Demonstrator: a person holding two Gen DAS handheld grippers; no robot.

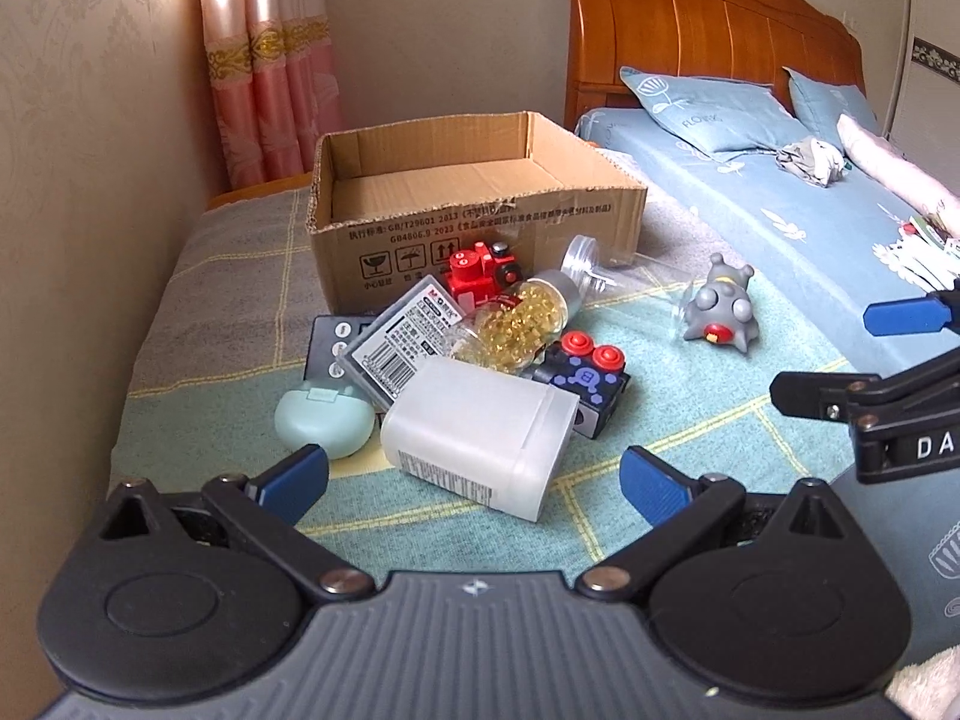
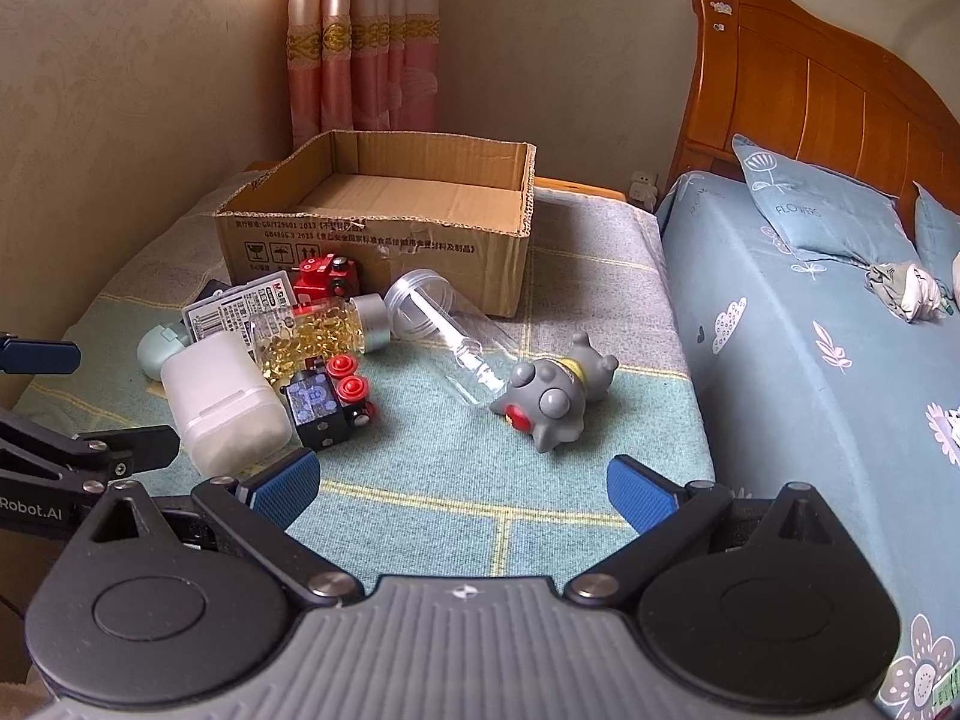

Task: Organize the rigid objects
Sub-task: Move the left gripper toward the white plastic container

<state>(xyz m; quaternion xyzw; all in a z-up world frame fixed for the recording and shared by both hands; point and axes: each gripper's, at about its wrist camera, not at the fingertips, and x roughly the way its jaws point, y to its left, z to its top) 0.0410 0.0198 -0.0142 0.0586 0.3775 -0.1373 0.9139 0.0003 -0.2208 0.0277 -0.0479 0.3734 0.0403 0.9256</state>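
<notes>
- A heap of small hard things lies on a checked blanket in front of a cardboard box, which sits at the far end of the blanket, open at the top, with only its bare floor showing inside.
- Nearest in the heap is a frosted white tub on its side; touching it are a pale green case, a flat grey box with a barcode and a black block toy with red knobs.
- A clear bottle full of yellow capsules (silver cap on) lies across the heap, with a red toy train behind it against the box.
- A dark remote lies partly under the grey box.
- Apart to the right lie an uncapped clear jar on its side, with nothing visible inside it, and just beside it a grey figure, tipped over.
- The left gripper hovers low just before the white tub, blue fingers spread wide, holding and touching nothing.
- The right gripper hovers beside it, aimed at bare blanket short of the grey figure, fingers likewise spread wide and empty.
- Further right is a bed with blue flowered sheets, a pillow and a wooden headboard; a pink curtain hangs behind the box.
</notes>
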